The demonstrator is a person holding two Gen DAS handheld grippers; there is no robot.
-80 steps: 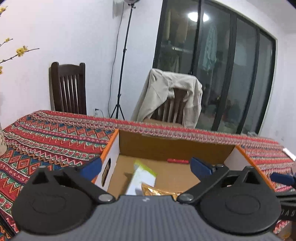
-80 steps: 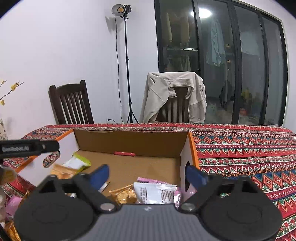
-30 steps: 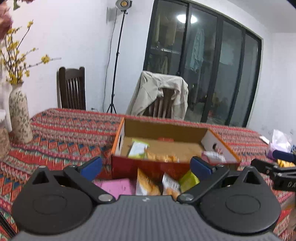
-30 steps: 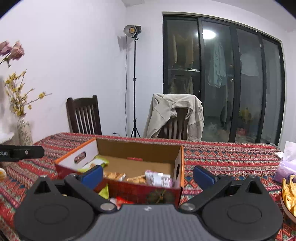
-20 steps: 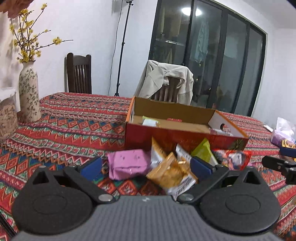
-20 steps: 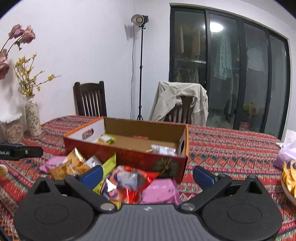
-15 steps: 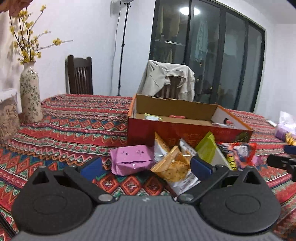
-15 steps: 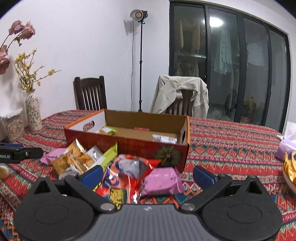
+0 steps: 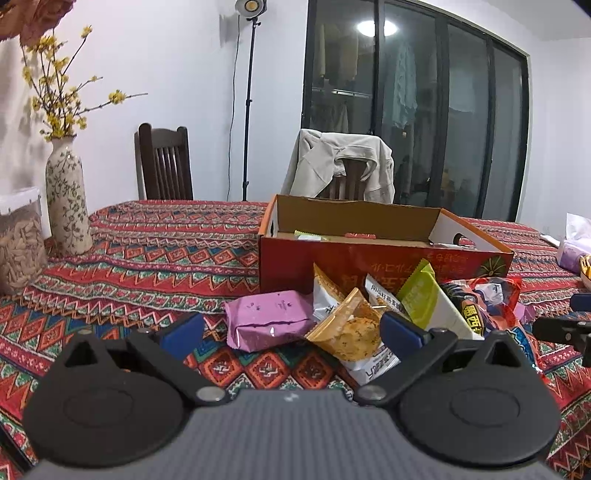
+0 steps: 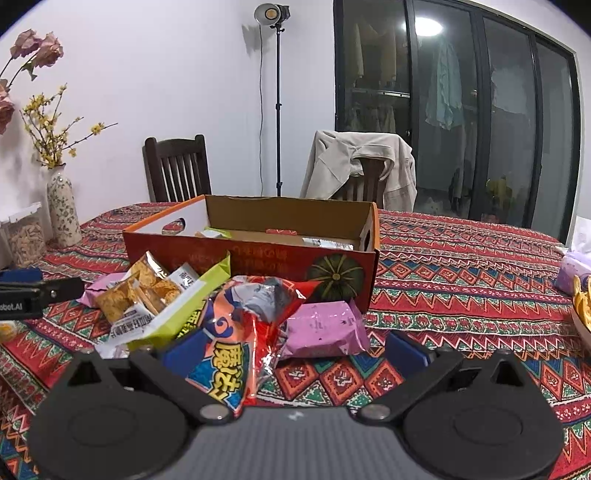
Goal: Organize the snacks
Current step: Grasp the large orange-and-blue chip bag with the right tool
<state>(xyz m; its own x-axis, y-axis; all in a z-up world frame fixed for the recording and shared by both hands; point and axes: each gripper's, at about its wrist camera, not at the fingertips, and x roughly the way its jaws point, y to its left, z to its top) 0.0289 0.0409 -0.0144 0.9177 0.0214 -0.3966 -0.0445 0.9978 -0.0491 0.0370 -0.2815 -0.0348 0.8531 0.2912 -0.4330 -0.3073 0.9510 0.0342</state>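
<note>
Left hand-held gripper (image 9: 291,328) spread wide, right hand-held gripper (image 10: 293,350) likewise (both empty), snack packets (image 10: 236,332) heaped on table (image 10: 461,280) before cardboard box (image 10: 258,254)

Lighting: bright, even; studio lamp (image 10: 272,14) lit on stand, ceiling light glare in glass doors (image 10: 427,26). Fisheye edge bending; sharp focus.

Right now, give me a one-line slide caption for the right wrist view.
Open right gripper faces a red snack bag and pink packet piled before the cardboard box.
</note>
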